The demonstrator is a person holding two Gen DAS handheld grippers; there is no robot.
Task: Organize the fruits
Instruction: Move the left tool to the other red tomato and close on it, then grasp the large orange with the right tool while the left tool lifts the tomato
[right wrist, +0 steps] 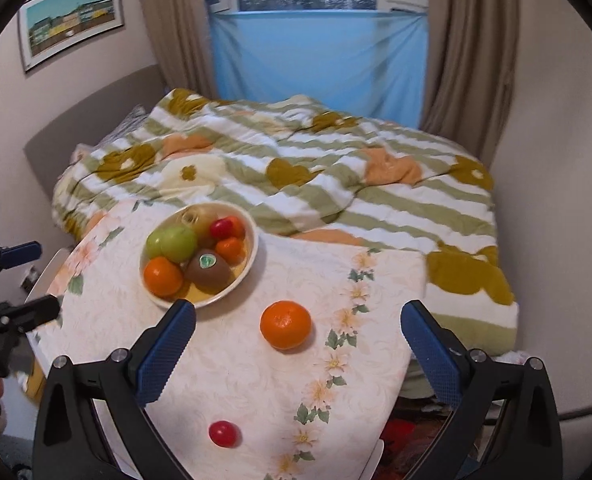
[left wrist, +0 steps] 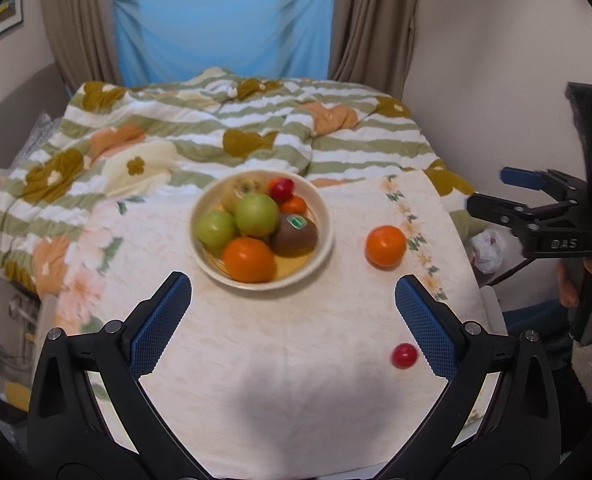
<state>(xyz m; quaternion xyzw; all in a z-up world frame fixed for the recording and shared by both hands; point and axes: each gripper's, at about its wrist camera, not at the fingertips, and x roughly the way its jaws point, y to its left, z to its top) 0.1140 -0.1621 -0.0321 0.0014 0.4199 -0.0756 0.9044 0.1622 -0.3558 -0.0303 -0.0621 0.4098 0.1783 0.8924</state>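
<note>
A cream bowl (left wrist: 320, 248) (right wrist: 252, 248) holds several fruits: two green apples, oranges, a kiwi (left wrist: 295, 234) with a sticker, a red fruit and a yellowish one. Outside it on the floral tablecloth lie one orange (left wrist: 385, 246) (right wrist: 285, 324) and one small red fruit (left wrist: 404, 355) (right wrist: 223, 433). My left gripper (left wrist: 292, 290) is open above the cloth, just short of the bowl, nothing between its blue pads. My right gripper (right wrist: 298, 318) is open too, the loose orange lying beyond and between its fingers. Each gripper shows at the edge of the other's view.
The small table's cloth (left wrist: 256, 360) ends at a rounded front edge. Behind it lies a bed with a striped flowered quilt (right wrist: 336, 184). A blue sheet covers the window between brown curtains. A person's hand (left wrist: 568, 280) holds the right gripper at the table's right side.
</note>
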